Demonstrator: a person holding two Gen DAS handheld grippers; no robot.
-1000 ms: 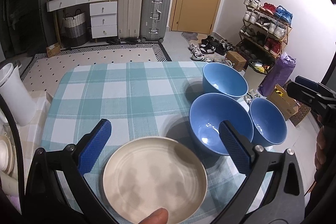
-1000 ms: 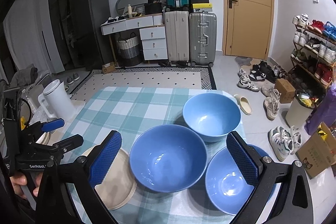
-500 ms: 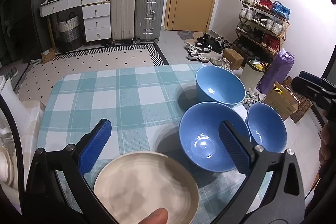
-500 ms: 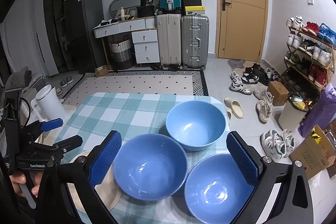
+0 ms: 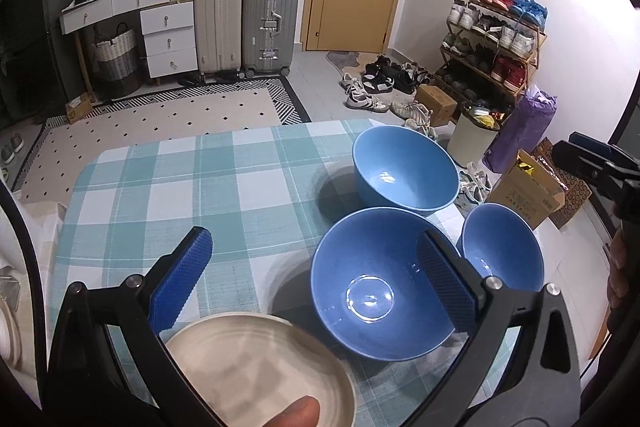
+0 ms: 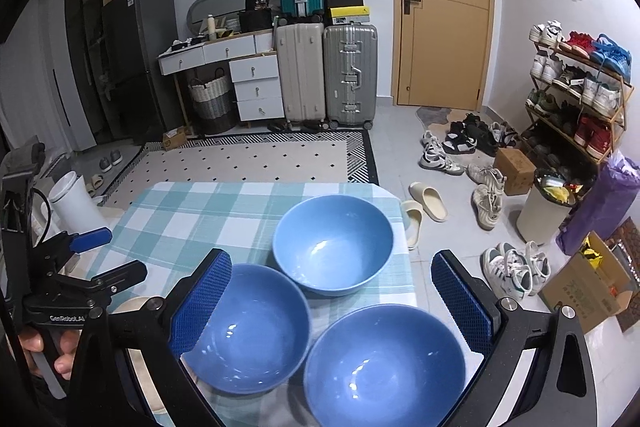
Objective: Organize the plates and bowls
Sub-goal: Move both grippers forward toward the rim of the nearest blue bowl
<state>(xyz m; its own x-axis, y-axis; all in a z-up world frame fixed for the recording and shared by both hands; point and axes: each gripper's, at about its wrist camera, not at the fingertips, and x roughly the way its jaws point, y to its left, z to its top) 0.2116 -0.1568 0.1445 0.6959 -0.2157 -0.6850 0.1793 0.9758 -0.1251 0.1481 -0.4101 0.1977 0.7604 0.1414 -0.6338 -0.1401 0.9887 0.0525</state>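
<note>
Left wrist view: my left gripper (image 5: pixel 316 277) hangs spread wide, empty, above a round cream ceramic plate (image 5: pixel 256 371) beside three glossy blue bowls on the checked tablecloth (image 5: pixel 224 179).

Right wrist view: my right gripper (image 6: pixel 330 301), likewise spread, hovers over the nearest blue bowl (image 6: pixel 384 365); its rim touches its neighbour (image 6: pixel 246 327), so a careless lift could knock them.

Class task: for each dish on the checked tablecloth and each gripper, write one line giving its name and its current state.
Far blue bowl: upright, empty, on the cloth.
Middle blue bowl: upright, empty, unstacked.
Near-right blue bowl: upright, empty, at the table edge.
Cream plate: flat on the cloth, empty.
Left gripper: open, holding nothing.
Right gripper: open, holding nothing.
</note>
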